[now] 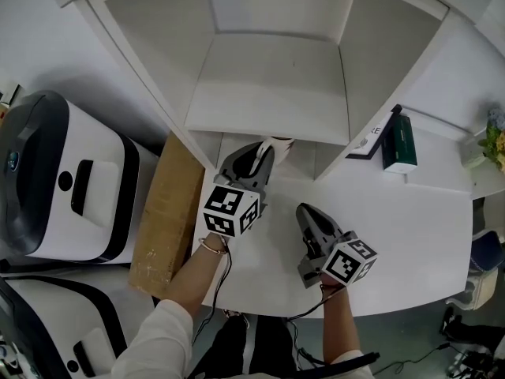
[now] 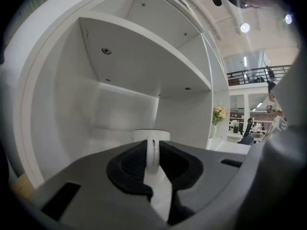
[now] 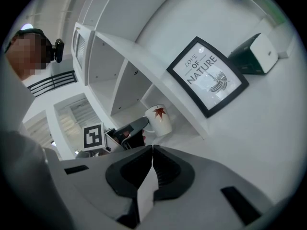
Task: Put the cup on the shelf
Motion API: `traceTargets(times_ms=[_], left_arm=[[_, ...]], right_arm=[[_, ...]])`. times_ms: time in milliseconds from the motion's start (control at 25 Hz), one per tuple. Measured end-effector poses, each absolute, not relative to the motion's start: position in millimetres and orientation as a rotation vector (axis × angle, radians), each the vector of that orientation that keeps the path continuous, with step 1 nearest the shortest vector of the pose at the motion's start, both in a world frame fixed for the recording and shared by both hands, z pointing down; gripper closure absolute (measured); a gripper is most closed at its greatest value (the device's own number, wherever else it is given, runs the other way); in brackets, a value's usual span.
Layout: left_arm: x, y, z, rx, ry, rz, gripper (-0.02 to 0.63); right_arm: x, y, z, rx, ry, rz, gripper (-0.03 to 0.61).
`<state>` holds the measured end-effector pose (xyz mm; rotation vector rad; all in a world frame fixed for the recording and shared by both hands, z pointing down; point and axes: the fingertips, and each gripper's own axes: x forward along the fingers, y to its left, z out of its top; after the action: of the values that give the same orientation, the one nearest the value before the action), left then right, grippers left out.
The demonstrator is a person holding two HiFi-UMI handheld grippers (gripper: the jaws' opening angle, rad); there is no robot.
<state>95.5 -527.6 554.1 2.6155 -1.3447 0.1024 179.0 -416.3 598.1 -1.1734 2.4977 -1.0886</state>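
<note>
Left hand-held gripper (image 2: 152,152) clamps the cup (image 2: 144,135) by its handle so we keep it upright entering the shelf (image 1: 268,93); right hand-held gripper (image 1: 304,212) waits closed and empty, outside the shelf.

The shelf (image 1: 268,85) stands on the worktop (image 1: 410,235), the cup (image 1: 278,143) at its lower compartment's mouth in the left hand-held gripper (image 1: 263,151), a framed picture (image 1: 369,139) and box (image 1: 399,140) to the right.
</note>
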Motion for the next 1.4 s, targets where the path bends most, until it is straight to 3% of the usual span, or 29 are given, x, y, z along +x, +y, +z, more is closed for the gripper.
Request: traceTargets(times_ms=[800,1400], left_arm=[[96,-559,571,2.548,-1.344,0.164,0.549],[90,-547,585,2.499,-1.350,0.398,0.548]], right_arm=[[176,-414,601,-1.233,2.502,-1.064,0.552],[171,-407,596,-1.228,2.486,-1.057,0.552]])
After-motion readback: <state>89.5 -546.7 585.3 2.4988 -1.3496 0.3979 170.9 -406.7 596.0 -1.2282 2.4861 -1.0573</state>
